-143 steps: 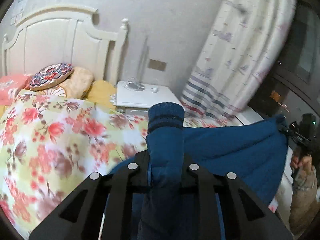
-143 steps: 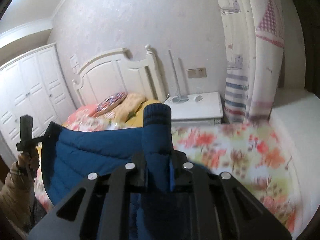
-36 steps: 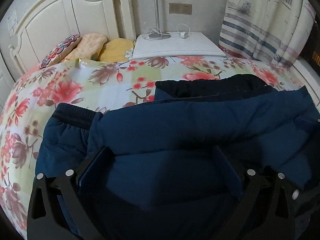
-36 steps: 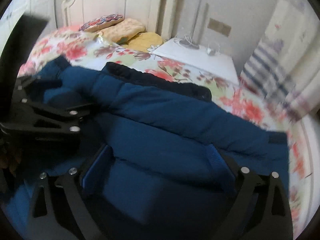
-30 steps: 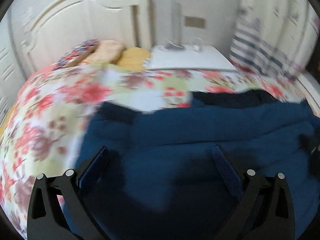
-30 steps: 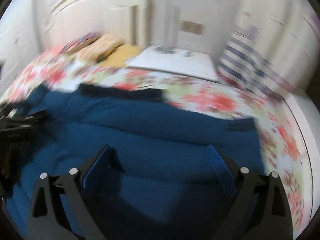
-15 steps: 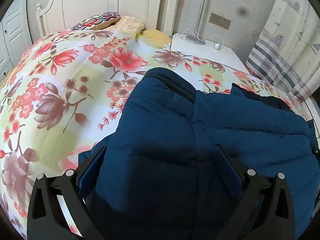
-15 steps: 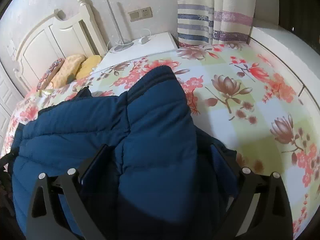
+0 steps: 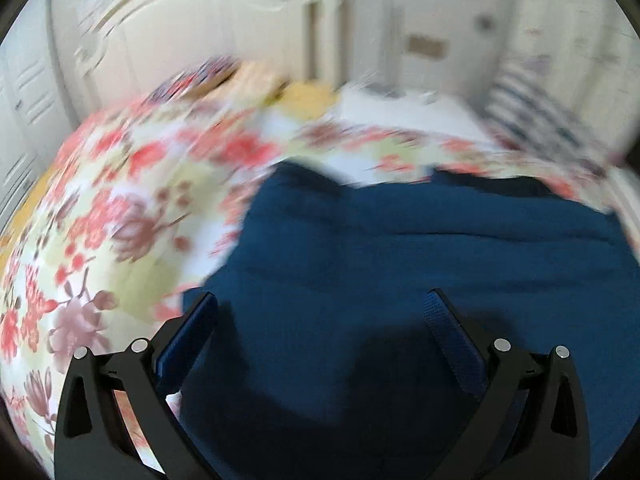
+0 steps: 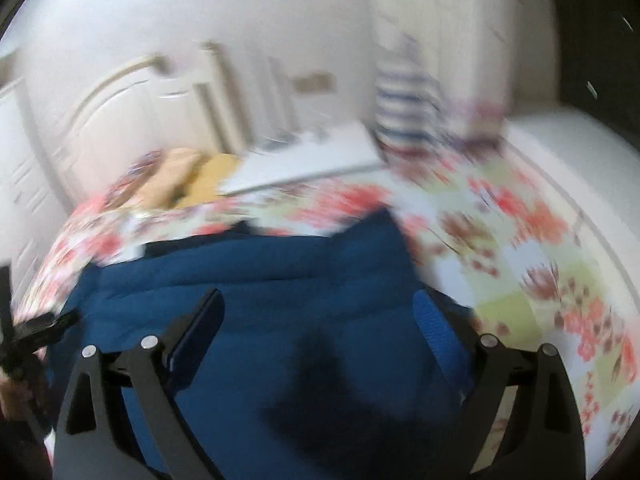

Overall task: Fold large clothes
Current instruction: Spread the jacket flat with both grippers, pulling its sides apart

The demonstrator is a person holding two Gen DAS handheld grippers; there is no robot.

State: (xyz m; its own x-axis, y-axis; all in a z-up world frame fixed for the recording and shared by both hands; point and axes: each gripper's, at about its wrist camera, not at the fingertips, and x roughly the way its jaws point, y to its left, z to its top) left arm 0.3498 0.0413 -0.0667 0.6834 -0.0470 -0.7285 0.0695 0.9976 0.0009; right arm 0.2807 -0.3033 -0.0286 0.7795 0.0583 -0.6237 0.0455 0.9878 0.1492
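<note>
We find the blue padded jacket lying spread on the floral bedspread, with its darker collar edge toward the headboard. Both views are heavily blurred, so we cannot read fine detail of the fabric. The left gripper stands with its jaws wide apart above the jacket, and we see nothing between its fingers. The right gripper is likewise spread wide over the jacket, holding nothing. In the right wrist view, the left gripper also shows at the far left edge, beside the jacket's left border, with part of a hand below it. Pillows lie at the head of the bed, and a white nightstand stands just beside them. A striped curtain hangs beyond the nightstand. We note the bedspread lies bare to the right of the jacket.
</note>
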